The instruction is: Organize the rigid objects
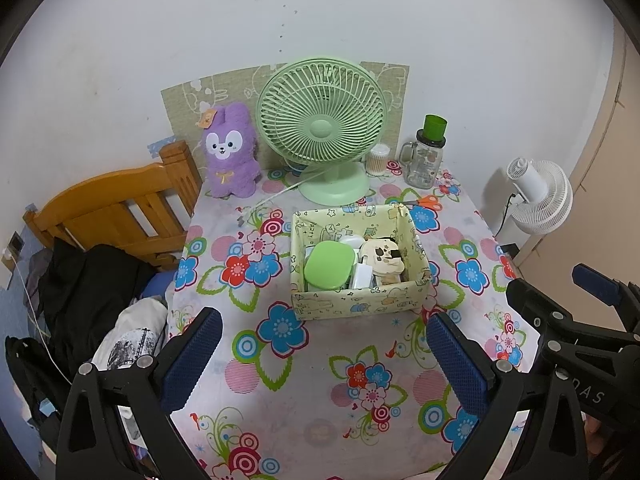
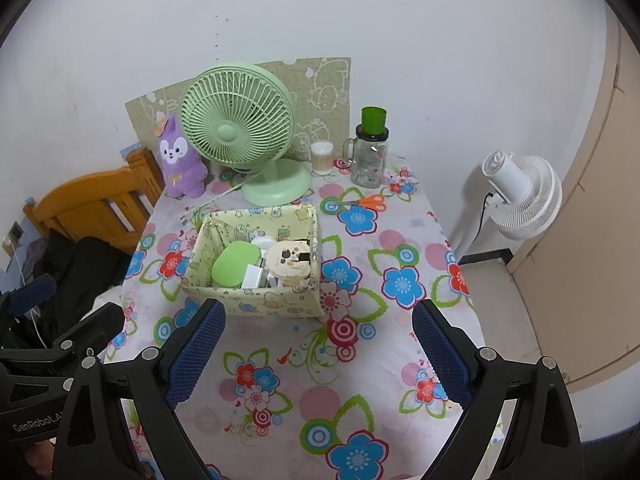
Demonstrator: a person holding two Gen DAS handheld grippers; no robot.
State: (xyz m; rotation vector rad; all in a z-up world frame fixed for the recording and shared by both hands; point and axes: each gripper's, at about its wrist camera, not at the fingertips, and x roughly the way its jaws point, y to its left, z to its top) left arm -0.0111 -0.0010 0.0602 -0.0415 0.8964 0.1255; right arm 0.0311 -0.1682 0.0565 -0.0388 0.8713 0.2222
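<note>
Both grippers, the left gripper (image 1: 324, 360) and the right gripper (image 2: 318, 354), hover with fingers spread wide and empty over the flower-print tablecloth (image 1: 280, 400). The pale yellow cartoon-print fabric box (image 1: 356, 300), holding a green rounded case (image 1: 329, 265) and small white items, sits at 12 o'clock. Its soft walls could likely buckle if nudged, spilling contents.
</note>
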